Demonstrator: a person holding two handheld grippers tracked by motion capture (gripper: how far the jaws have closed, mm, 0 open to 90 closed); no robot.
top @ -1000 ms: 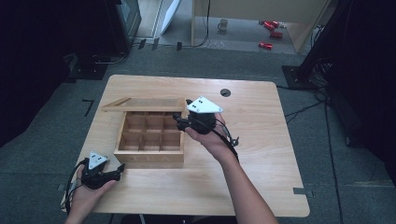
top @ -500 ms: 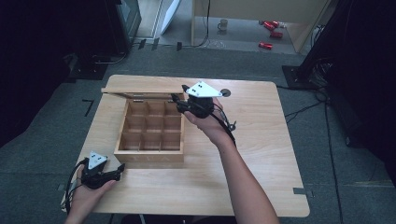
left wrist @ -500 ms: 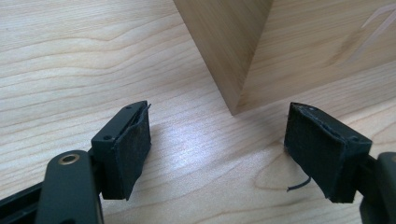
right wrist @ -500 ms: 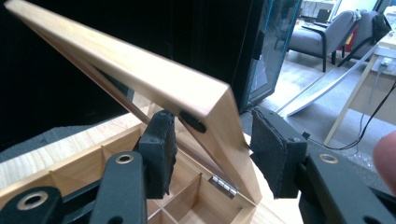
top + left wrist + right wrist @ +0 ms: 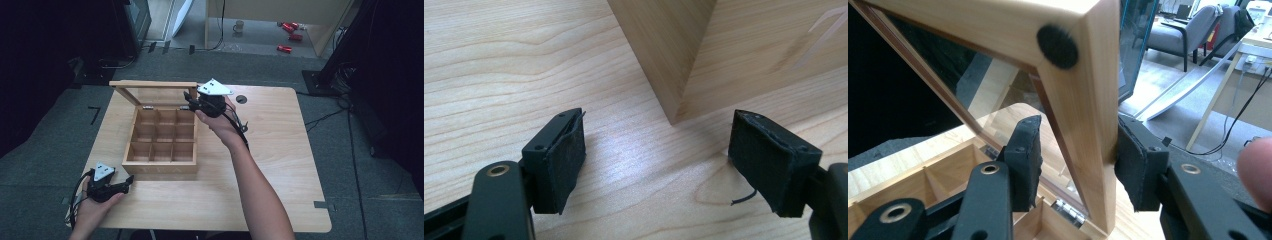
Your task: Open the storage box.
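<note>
A wooden box [image 5: 160, 169] with several open compartments stands on the left half of the table [image 5: 280, 150]. Its glass-paned lid [image 5: 150, 85] stands nearly upright at the back. My right gripper [image 5: 189, 102] is at the lid's right edge; in the right gripper view it [image 5: 1078, 165] is shut on the lid's wooden frame [image 5: 1083, 100], above the compartments [image 5: 938, 170]. My left gripper [image 5: 125, 184] rests on the table by the box's front left corner. It [image 5: 656, 160] stands open and holds nothing, with the box corner [image 5: 684, 60] just ahead of it.
A round cable hole [image 5: 241, 99] lies in the table behind the right hand. The table's right half is bare wood. On the floor beyond are red objects [image 5: 290, 35], a mug [image 5: 240, 25] and dark equipment stands.
My right gripper has swung the lid up from nearly flat to almost upright, moving back and up with it. The left gripper has stayed put.
</note>
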